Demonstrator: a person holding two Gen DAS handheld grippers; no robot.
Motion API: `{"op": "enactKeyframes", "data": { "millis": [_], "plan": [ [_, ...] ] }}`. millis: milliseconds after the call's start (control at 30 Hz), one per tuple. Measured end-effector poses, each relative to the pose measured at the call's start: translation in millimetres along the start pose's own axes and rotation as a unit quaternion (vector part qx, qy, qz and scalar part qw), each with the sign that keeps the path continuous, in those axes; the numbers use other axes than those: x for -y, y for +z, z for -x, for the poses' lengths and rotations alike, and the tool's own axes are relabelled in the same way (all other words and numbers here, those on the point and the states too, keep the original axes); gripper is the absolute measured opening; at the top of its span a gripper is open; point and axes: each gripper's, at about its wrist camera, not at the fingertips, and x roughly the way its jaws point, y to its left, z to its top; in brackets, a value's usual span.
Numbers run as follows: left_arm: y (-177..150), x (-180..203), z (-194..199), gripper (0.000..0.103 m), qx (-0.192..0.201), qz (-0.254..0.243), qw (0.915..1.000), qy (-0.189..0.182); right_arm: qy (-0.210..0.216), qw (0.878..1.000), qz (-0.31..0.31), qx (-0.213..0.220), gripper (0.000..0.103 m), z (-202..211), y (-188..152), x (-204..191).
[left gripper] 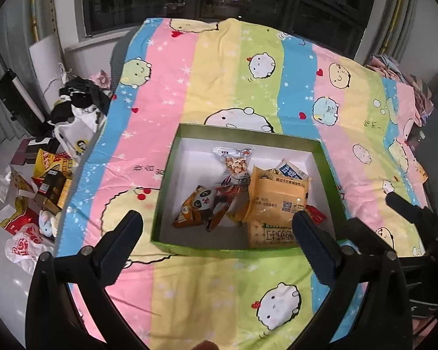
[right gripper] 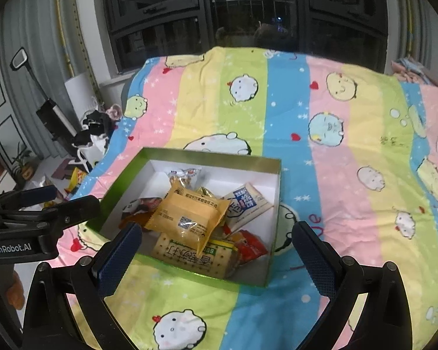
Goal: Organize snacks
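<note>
Both claws — left gripper (left gripper: 219,227) and right gripper (right gripper: 217,236) — hang spread and empty above the green box (right gripper: 273,204), snacks piled inside; I'd level that yellow packet (right gripper: 189,217) gently — no crushing.

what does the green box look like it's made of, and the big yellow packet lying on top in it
Green box: likely cardboard, glossy green outside, matte white inside; thin, straight, stiff walls with sharp corners.
Yellow packet: likely thin plastic film, slightly shiny; crimped ends, soft creases, and glare on a clear patch near the printed code.
</note>
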Motion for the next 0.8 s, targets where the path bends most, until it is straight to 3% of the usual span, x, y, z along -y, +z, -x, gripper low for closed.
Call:
{"op": "enactKeyframes", "data": {
  "millis": [133, 500, 800],
  "plan": [
    [-4.0, 1.5, 10.9, 0.102, 0.007, -0.011, 0.9993, 0.034, 0.000, 1.000, 0.009, 0.010, 0.102, 20.8, 1.3, -6.0],
    [3.2, 5.8, 46.7, 0.102, 0.021, -0.010, 0.9994, 0.023, -0.010, 1.000, 0.012, 0.019, 0.102, 52.4, 14.4, -15.7],
    [11.1, 11.4, 48.2, 0.102, 0.020, -0.005, 0.9996, 0.018, -0.024, 0.999, 0.010, 0.025, 0.102, 59.8, 23.2, -15.8]
  ]
}}
